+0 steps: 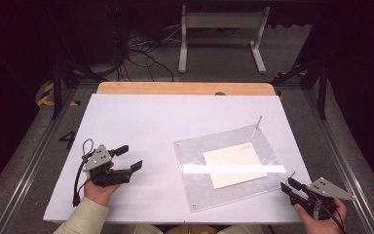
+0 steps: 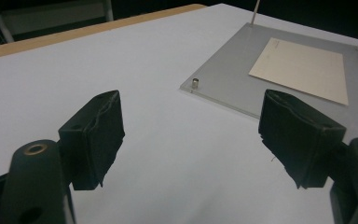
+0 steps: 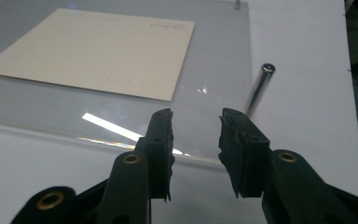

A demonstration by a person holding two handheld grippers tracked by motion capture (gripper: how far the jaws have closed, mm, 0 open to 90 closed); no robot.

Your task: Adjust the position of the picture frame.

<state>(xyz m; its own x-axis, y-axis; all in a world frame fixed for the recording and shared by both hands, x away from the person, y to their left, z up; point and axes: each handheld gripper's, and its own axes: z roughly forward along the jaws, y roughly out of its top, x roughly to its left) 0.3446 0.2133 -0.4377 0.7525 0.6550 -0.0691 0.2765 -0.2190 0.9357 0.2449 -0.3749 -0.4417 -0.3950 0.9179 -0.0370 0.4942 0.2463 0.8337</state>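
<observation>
White counter, dark room behind. Nearest, right gripper at clear plate's near-right corner, fingers part-open, empty, by a metal pin. Left gripper left of plate, wide open, empty. Cream card lies on plate's centre.

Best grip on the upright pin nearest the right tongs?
Pinch the metal pin across its bare shaft, above the clear plate, coming in level from the near right corner. It is thin and upright, and the right tongs already face it, jaws open.
</observation>
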